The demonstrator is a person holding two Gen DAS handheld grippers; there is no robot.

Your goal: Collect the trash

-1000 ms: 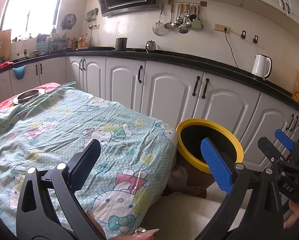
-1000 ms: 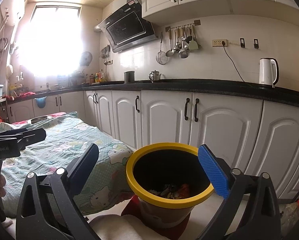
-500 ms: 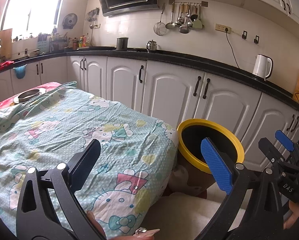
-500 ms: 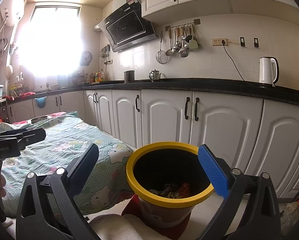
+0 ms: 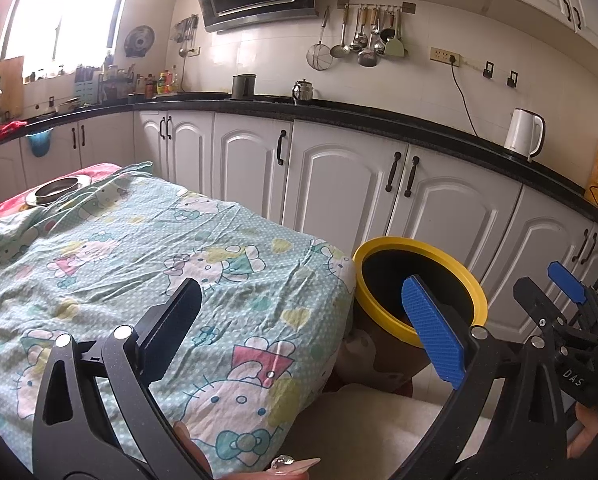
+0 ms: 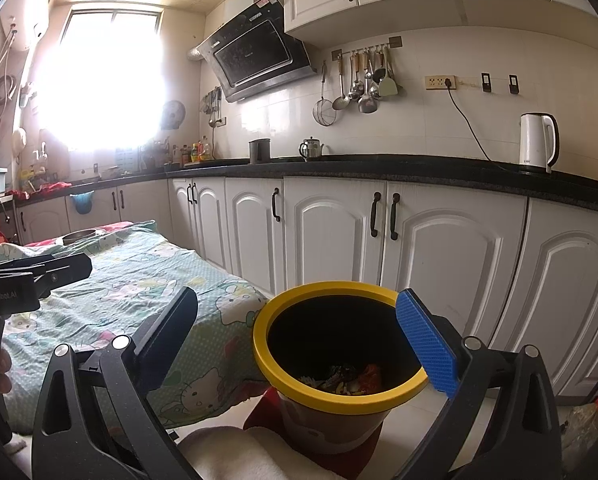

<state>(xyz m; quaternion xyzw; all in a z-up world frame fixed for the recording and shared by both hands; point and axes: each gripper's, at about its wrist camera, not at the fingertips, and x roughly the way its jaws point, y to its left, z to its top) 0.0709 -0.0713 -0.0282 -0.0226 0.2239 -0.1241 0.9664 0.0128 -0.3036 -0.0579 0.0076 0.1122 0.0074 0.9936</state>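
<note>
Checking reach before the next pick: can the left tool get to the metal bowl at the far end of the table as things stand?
Probably yes. The left tool is open and empty, and only bare patterned cloth lies between it and the metal bowl. It is a long reach across the table, though.
</note>
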